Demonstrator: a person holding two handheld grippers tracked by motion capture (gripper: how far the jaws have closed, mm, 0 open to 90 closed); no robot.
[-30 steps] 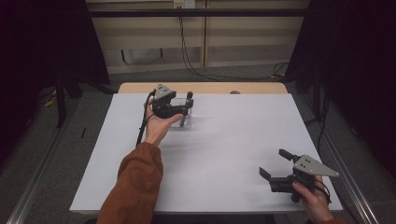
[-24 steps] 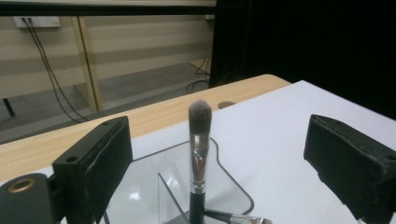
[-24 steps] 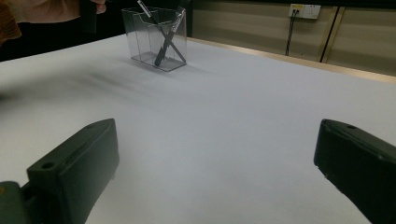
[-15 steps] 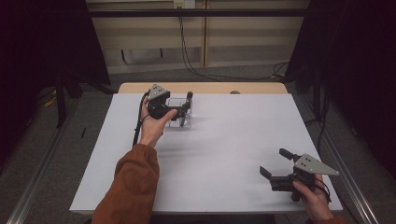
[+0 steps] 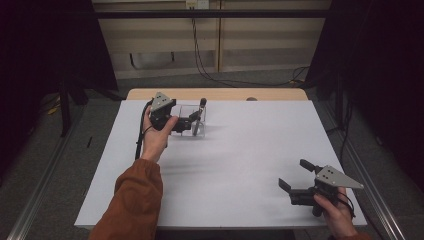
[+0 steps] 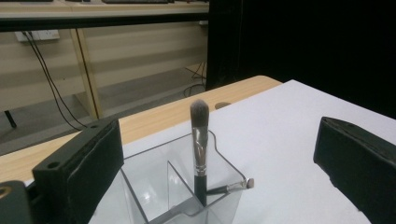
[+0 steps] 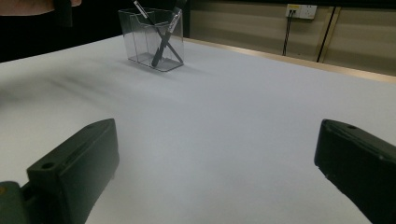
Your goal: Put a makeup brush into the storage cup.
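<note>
The left gripper (image 5: 196, 120) has just been spreading its jaws and now stands wide, gripping nothing, at the clear holder (image 6: 187, 186) near the table's far edge; the right gripper (image 5: 295, 177) is also spread and empty, near the front right corner; one holder contains two brushes, a tall brush (image 6: 200, 154) upright and a thin brush (image 6: 231, 187) leaning; a white sheet (image 5: 250, 165) covers the wooden table (image 5: 220, 94); dark curtains flank the room

Rust-orange sleeve (image 5: 134, 200); black left gripper (image 5: 192, 121) with grey three-cornered plate (image 5: 162, 101).
</note>
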